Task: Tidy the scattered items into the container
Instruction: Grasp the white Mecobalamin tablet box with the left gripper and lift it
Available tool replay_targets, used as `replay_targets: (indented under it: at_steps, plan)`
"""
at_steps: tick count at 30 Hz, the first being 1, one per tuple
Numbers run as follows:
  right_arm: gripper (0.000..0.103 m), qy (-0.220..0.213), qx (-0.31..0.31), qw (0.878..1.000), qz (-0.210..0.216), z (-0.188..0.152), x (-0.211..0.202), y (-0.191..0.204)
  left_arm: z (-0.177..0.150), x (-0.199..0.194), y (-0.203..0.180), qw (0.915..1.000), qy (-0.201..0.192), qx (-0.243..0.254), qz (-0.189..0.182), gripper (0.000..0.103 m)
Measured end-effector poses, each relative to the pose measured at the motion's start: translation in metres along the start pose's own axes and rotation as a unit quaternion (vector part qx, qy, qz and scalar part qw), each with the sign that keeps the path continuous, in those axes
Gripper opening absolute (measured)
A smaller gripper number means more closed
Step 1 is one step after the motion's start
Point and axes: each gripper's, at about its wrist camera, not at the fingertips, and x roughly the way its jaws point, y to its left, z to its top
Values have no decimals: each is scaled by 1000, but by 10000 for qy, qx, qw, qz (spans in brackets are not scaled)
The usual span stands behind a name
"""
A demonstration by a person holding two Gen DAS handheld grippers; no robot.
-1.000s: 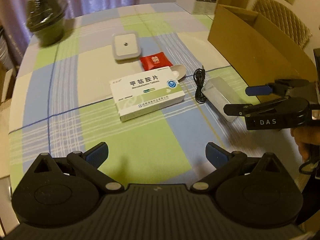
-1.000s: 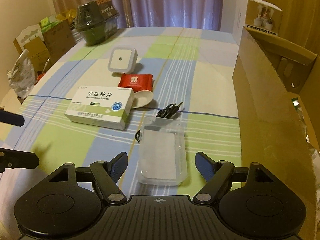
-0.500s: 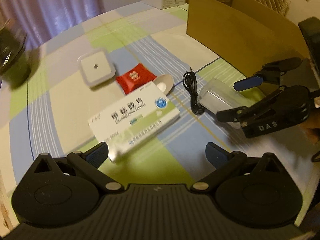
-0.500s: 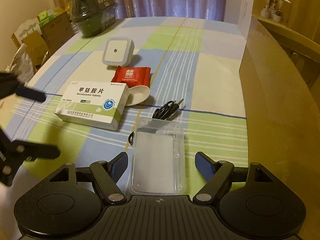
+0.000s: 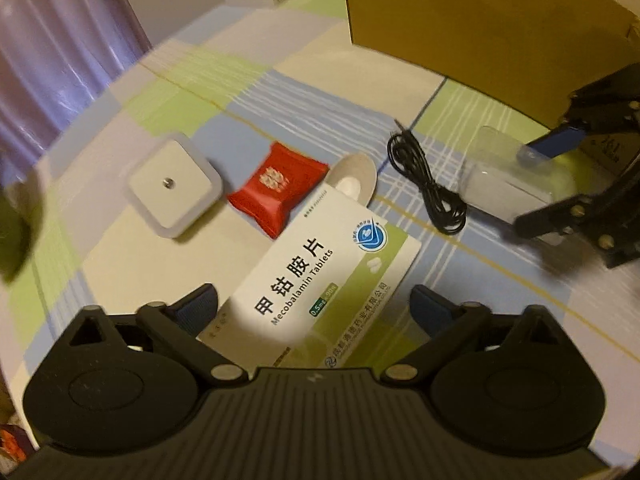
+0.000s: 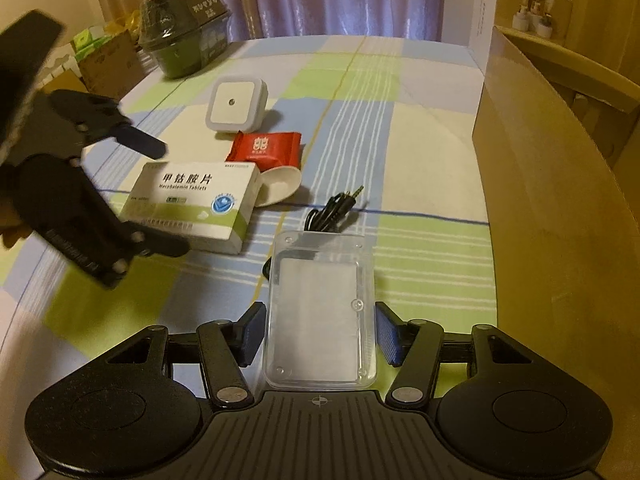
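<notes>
Left tool (image 5: 314, 306): spread wide, the medicine box (image 5: 320, 276) lying between its fingers on the bench (image 5: 500, 292).
Right tool (image 6: 320, 334): narrowed, pads flanking the clear plastic case (image 6: 320, 312); contact unclear.
Cardboard container (image 6: 560, 208): right of the right tool.

Lighting: dim, warm yellow indoor light over both views; dark vignette at the corners.
Shadows: soft, short, falling beside the medicine box (image 6: 192, 204) on the counter (image 6: 420, 160).
Glare: faint sheen on the clear plastic case (image 6: 320, 312).
Blur: left wrist view motion-smeared, worst far from the medicine box (image 5: 320, 276); right wrist view sharper.
Distortion: strong fisheye bending toward the frame edges.
</notes>
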Motion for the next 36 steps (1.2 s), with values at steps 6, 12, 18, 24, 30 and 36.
replay_targets:
  at_steps: [6,12,18,24,30,36]
  plan:
    - [60,67,40,10000,-1,-10,-1,-1,-9,-5,-5,9986,326,-383,-179,74]
    - [60,175,13,9998,59,-19,-10,5,-38,-29,-38,9918,719,-910,-546,68]
    - [60,265,-304,9992,-26,-33,-17,15,-48,-43,-65,9917,624,-1057,-372,84]
    - [60,306,-515,9981,-130,-35,-12,19,-35,-34,-54,9894,573,-1308,-274,84]
    - [64,314,-543,9979,-140,-33,-7,19,-35,-28,-48,9867,557,-1503,-278,84]
    - [73,298,-515,9981,-150,-32,-7,20,-29,-26,-47,9856,510,-1583,-294,77]
